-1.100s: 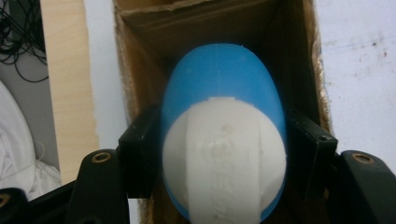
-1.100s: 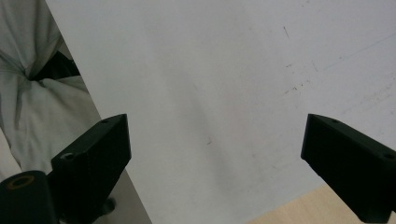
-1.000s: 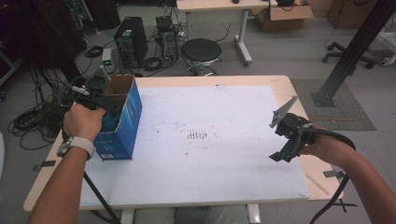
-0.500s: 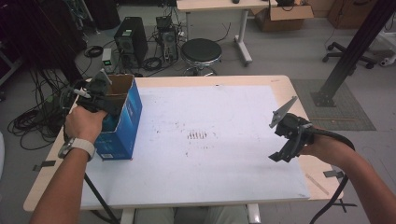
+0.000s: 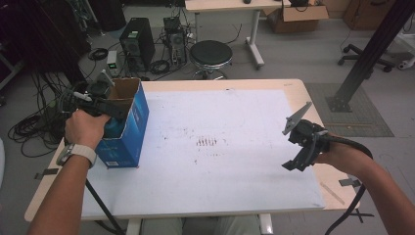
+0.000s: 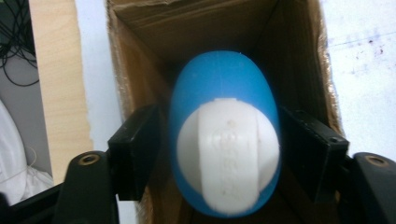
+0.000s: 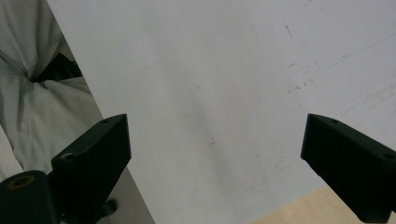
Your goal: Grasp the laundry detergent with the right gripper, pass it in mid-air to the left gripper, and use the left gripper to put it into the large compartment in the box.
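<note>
Tongs in my left hand hang over the open top of the blue cardboard box standing at the left edge of the worktop. Between them sits a blue egg-shaped object with a white cap, down in the box's mouth. Their jaws have just been opening; slim gaps show on both sides of the egg, so the pads no longer press it. My right tongs hover above the white sheet at the right near side, jaws spread wide with nothing between them.
</note>
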Motion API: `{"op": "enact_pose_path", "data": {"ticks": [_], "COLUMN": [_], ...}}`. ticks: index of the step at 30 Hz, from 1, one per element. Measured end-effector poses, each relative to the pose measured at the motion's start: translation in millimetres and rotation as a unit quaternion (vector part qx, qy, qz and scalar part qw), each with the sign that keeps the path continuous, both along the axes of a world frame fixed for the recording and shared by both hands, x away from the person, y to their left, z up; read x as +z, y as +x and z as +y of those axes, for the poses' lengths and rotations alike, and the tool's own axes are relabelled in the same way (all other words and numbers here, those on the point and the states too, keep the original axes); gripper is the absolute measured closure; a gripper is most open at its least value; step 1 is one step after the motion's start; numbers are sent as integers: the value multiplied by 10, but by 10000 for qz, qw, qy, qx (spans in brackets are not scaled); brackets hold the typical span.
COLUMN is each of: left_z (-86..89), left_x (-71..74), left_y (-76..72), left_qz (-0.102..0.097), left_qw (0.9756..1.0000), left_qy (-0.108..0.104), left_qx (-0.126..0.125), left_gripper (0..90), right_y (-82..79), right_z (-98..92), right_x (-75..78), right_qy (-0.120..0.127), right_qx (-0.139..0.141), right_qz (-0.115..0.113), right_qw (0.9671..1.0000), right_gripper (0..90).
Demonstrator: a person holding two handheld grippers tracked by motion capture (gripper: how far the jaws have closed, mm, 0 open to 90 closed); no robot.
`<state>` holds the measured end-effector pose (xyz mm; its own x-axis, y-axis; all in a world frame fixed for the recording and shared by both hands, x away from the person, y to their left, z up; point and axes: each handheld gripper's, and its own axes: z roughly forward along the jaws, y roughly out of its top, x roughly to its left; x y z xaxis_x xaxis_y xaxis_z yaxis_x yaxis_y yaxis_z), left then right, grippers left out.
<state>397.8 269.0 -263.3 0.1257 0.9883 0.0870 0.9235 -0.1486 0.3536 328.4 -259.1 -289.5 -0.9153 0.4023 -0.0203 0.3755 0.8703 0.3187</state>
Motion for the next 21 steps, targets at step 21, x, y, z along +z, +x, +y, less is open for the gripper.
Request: {"op": "enact_pose_path", "data": {"ticks": [21], "left_z": [-9], "left_x": [430], "left_y": [-143], "left_qz": [-241], "left_qw": [9994], "left_qy": [-196], "left_qx": [-179], "left_gripper": [189], "right_y": [-46], "right_z": [47], "right_x": [49], "right_qy": [17], "right_qx": [38], "right_qz": [-30], "right_qw": [10000], "right_gripper": [81]}}
